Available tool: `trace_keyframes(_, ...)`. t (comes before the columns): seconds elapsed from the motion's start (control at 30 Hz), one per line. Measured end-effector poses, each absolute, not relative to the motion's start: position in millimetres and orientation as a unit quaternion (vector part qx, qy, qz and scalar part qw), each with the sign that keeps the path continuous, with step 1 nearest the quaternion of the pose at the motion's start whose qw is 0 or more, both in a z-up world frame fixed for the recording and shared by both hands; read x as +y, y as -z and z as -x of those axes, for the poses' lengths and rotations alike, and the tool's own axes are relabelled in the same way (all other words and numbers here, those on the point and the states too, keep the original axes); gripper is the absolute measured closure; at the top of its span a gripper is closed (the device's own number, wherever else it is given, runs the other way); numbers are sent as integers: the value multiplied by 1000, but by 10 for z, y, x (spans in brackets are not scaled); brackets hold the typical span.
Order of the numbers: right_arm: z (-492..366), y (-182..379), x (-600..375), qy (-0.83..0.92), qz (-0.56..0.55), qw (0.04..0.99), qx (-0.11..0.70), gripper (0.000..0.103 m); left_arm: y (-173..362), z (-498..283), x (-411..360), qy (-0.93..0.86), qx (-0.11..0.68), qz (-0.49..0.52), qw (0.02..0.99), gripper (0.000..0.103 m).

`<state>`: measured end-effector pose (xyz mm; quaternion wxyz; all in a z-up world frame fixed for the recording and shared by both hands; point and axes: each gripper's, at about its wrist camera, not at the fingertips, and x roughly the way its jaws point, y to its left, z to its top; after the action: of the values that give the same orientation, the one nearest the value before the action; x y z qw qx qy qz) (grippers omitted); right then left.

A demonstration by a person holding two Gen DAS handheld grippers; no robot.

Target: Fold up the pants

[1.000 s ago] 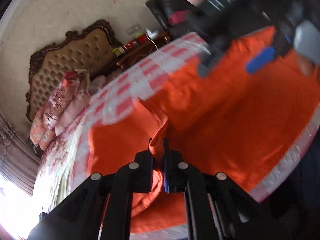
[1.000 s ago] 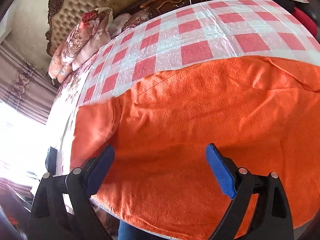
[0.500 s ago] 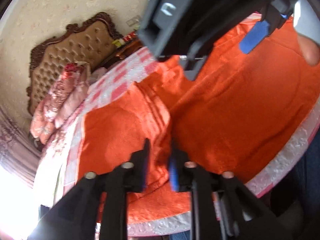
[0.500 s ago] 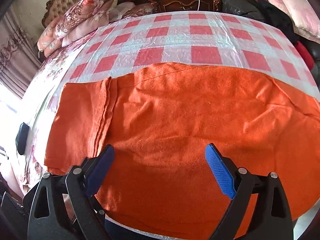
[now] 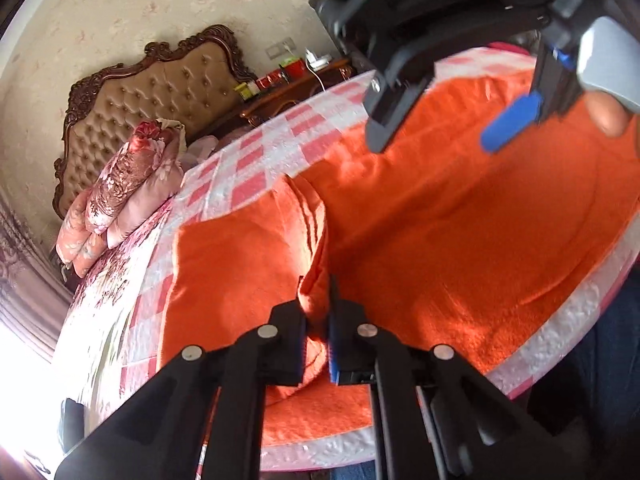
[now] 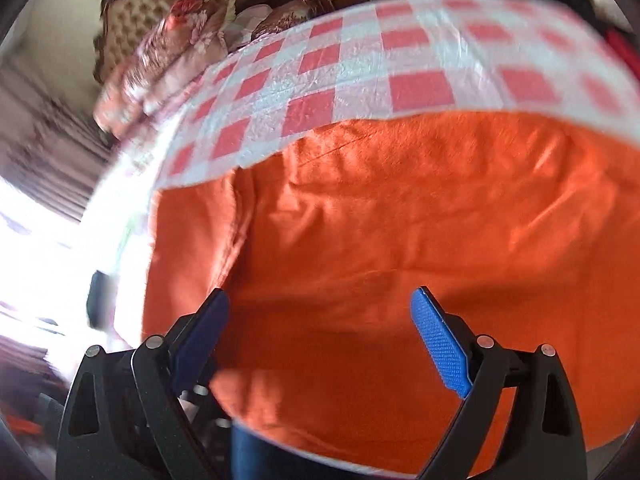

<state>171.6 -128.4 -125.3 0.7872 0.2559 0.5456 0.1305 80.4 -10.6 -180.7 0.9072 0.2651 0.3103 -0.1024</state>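
Observation:
The orange pants point(image 5: 440, 240) lie spread across the near side of the bed, with a raised fold running along their left part. My left gripper point(image 5: 316, 292) sits low on that fold. Its jaws are closing and pinch a ridge of orange fabric between the pads. Over the pants' middle, my right gripper point(image 6: 320, 312) hovers open with nothing between its blue pads. In the left wrist view the right gripper point(image 5: 436, 136) hangs at the top right, with the hand point(image 5: 608, 116) that holds it. The right wrist view of the pants point(image 6: 400, 220) is blurred.
A red-and-white checked cover point(image 5: 256, 184) lies under the pants, and its white edge point(image 5: 560, 332) marks the near rim of the bed. Floral pillows point(image 5: 120, 188) are stacked by the tufted headboard point(image 5: 160, 92). A wooden nightstand point(image 5: 292, 88) holds small items. Blue-jeaned legs point(image 5: 600, 360) stand by the bed.
The left gripper's jaws parted briefly on the fold, then came together on it again. The right gripper swung close past the left camera and drew back up and right, staying open.

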Motion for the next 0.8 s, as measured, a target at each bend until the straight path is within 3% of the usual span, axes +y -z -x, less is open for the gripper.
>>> trace_keyframes(0.17,-2023,1238,-952,-217,-277,739,574,14,1669,-737,-77,100,300,-259,913,95)
trace_keyframes(0.4,-2421,1369,-370,-224,-223,745,588,18,1522,-597,-59,99,287,-252,919,95)
trace_keyframes(0.43,-2454,1380,-318,-218,-214,754,582,29,1510,-569,-75,103,286,-253,919,95)
trace_keyframes(0.5,-2466,1368,-269,-207,-192,771,571,80,1499,-501,-129,112,283,-259,917,95)
trace_keyframes(0.53,-2452,1336,-282,-195,-176,783,564,92,1498,-446,-166,117,283,-261,916,95)
trace_keyframes(0.57,-2438,1322,-320,-192,-170,790,557,96,1485,-409,-212,125,282,-261,915,95)
trace_keyframes(0.8,-2309,1269,-945,-154,-170,811,538,95,1567,-295,-791,182,270,-282,902,95)
